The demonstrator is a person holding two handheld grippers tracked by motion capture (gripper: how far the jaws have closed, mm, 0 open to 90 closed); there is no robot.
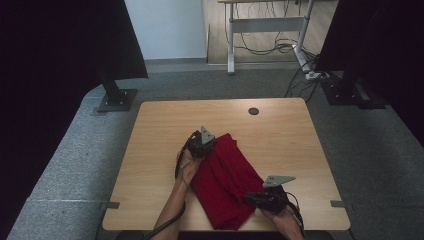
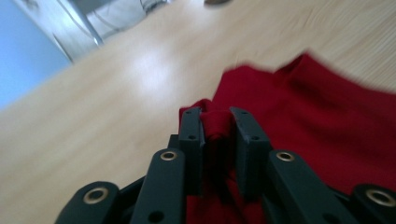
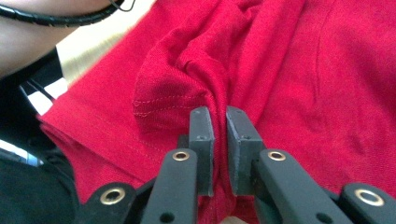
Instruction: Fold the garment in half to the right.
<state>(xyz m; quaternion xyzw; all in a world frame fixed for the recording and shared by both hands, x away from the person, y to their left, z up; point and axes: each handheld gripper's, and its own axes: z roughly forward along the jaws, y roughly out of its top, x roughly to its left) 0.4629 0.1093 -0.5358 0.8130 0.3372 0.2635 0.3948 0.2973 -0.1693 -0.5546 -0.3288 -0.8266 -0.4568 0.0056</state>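
Left tool (image 1: 209, 145) seemingly loosened; right tool (image 1: 250, 198) pinched tight.

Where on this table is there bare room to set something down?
The table is bare left of the red cloth, along the far edge around the dark grommet, and right of the cloth. The near middle is crowded by cloth, left gripper and right gripper.

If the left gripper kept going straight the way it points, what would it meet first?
The left gripper already has a fold of the red cloth between its jaws, so more cloth comes first; beyond that lies bare wooden table, as far as depth shows.
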